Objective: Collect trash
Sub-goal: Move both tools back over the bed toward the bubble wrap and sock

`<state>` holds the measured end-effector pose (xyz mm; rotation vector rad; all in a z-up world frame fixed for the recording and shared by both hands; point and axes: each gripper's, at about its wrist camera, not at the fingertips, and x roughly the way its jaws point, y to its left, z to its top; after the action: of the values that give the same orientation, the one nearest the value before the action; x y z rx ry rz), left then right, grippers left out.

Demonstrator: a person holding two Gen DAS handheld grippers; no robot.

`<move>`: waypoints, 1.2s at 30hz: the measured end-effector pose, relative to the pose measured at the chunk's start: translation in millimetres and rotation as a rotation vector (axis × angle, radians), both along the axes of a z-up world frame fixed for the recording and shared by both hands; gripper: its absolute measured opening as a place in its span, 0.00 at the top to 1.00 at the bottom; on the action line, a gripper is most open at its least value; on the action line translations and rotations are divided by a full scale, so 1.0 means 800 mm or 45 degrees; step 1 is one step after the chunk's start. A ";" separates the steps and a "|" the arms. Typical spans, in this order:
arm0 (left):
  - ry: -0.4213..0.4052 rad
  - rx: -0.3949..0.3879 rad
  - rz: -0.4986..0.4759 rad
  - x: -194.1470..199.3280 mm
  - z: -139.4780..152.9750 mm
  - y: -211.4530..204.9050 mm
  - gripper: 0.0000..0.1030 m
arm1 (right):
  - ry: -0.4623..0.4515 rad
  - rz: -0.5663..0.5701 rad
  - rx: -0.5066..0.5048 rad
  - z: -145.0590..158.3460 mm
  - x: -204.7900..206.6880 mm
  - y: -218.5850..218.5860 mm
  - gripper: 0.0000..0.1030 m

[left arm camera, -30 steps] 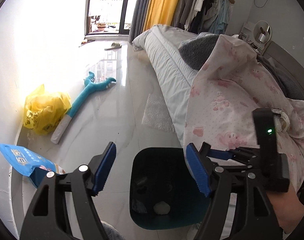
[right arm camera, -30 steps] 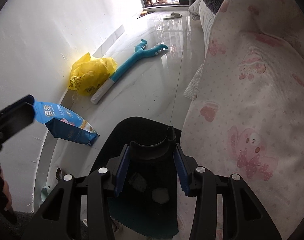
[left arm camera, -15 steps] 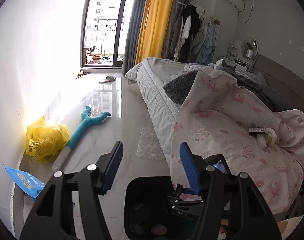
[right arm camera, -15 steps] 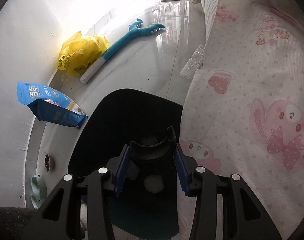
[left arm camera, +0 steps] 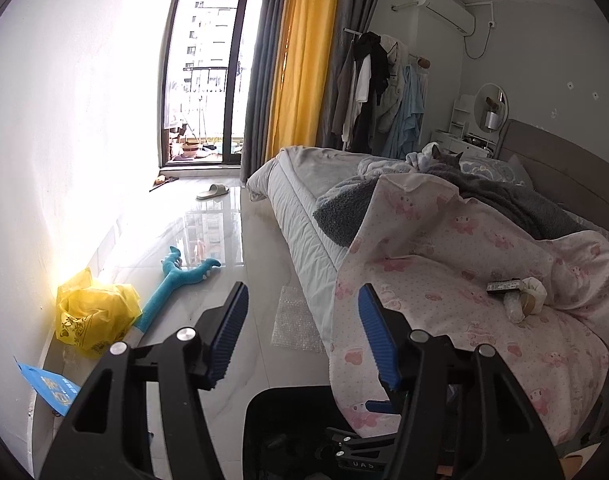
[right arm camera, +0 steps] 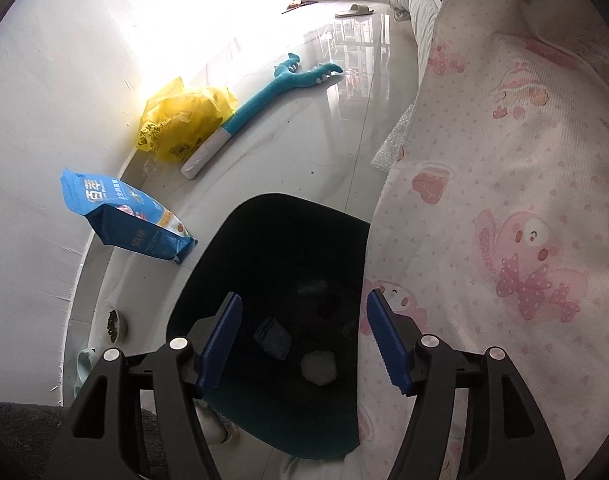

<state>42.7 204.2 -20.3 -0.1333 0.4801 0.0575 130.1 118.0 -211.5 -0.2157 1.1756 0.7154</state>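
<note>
A black trash bin stands on the floor beside the bed; it also shows low in the left wrist view. Inside lie a white crumpled ball and a dark scrap. My right gripper is open and empty right over the bin's mouth. My left gripper is open and empty, raised above the bin and facing the room. Crumpled white trash and a dark remote-like item lie on the pink blanket.
A yellow plastic bag, a blue snack bag and a teal plush toy lie along the wall. Bubble wrap lies by the bed. A pet food bowl sits near the wall. A slipper lies near the balcony door.
My right gripper opened and the black curved piece it held is gone from its fingers. My left gripper tilted up from the bin toward the bed and room.
</note>
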 end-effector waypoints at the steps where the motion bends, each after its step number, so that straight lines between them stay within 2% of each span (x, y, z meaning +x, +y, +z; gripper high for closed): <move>1: -0.003 -0.005 -0.003 0.002 0.002 -0.003 0.42 | -0.009 0.009 0.020 0.009 -0.003 -0.001 0.33; 8: -0.011 -0.018 -0.017 0.017 0.011 -0.025 0.38 | -0.118 0.058 0.100 0.068 -0.016 -0.023 0.31; 15: -0.002 -0.032 -0.028 0.037 0.008 -0.054 0.30 | -0.233 -0.014 0.143 0.110 0.000 -0.086 0.29; 25: 0.026 -0.060 -0.124 0.066 0.003 -0.116 0.22 | -0.426 -0.119 0.142 0.146 0.024 -0.179 0.24; 36: 0.082 -0.120 -0.244 0.101 -0.012 -0.174 0.20 | -0.515 -0.320 0.162 0.164 0.054 -0.298 0.22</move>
<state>123.5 65.4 -29.6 -0.1777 0.5583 -0.1493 173.3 -120.5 -80.7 -0.0967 0.7513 0.4935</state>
